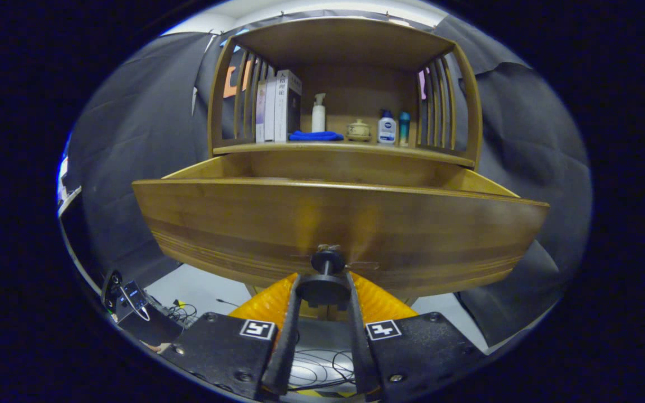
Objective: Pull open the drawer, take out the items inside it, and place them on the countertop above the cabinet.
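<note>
Drawer [333, 224] pulled out, front just ahead of tool [322, 291]. Tool pinches round knob [323, 286], both fingers pressed on it. Risk: knob slips free if pull angles off-axis; drawer contents hidden behind front.

Recording booth: dark cloth wall [132, 140] behind wooden cabinet [339, 61].

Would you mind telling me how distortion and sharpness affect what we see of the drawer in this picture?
Gripper view: fisheye bends the drawer front into a bowed curve; the knob, clamped between the hand-held gripper fingers, is fairly sharp; the shelf items, like the blue cloth, are small but readable; drawer contents are hidden behind the front.
</note>
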`<action>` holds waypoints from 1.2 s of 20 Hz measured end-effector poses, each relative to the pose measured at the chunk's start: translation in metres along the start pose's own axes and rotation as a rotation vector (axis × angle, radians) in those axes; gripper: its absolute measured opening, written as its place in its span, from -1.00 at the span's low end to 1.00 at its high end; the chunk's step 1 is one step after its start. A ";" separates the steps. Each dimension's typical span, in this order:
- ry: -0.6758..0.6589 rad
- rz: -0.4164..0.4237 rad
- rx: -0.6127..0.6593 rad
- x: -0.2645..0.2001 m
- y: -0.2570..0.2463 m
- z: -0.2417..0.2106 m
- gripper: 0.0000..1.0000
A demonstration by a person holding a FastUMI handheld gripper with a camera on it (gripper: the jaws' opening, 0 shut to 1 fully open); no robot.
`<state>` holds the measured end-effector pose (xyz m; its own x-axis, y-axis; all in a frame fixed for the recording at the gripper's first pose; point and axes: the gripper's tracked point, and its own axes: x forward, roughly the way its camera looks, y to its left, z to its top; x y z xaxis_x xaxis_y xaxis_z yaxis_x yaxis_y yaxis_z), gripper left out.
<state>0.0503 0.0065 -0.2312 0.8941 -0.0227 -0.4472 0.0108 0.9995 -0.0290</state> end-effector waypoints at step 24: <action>0.339 0.072 0.130 0.018 0.008 0.128 0.98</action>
<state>0.1235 0.0173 -0.1254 0.6959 0.0639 -0.7153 0.0295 0.9927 0.1173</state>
